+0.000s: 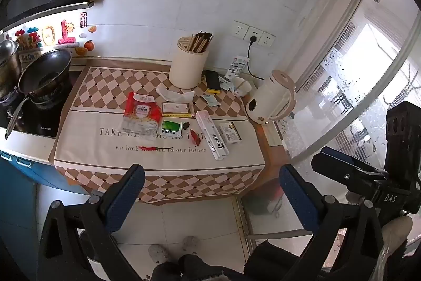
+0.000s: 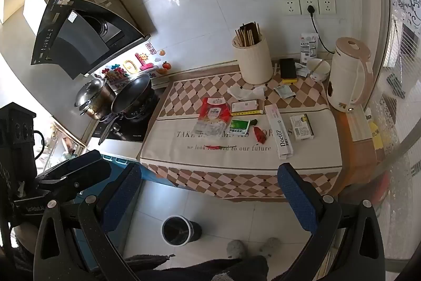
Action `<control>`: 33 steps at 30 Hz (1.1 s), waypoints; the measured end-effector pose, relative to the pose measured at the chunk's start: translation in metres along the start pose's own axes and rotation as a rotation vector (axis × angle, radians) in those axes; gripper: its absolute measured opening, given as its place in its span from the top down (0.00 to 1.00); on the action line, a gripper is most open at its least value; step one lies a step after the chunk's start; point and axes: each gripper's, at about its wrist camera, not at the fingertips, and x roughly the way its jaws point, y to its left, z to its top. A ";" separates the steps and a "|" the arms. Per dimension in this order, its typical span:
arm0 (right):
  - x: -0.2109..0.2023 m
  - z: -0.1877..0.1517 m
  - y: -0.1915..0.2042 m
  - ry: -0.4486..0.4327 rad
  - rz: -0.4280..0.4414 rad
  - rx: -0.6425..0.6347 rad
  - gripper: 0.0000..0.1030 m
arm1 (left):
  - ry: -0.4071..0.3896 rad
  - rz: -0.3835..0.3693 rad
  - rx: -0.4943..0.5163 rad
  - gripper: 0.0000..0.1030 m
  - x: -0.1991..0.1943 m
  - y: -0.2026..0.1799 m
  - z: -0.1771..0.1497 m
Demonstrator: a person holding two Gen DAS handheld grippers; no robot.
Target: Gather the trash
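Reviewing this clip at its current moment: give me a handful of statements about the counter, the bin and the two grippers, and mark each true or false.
1. Both the left gripper and the right gripper are open and hold nothing. True.
2. The long white Doctor box lies in the bin. False: it lies on the tablecloth.
3. The bin stands on the floor in front of the counter. True.
4. The chopstick holder has tipped over. False: it stands upright.
5. The kettle stands at the counter's right end. True.

Counter (image 2: 352, 138) — checkered cloth (image 2: 236, 157), scattered wrappers (image 2: 213, 117)
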 end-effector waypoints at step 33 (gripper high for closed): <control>-0.001 0.007 0.006 0.004 0.012 -0.015 0.00 | -0.024 0.009 -0.005 0.00 -0.008 0.005 0.000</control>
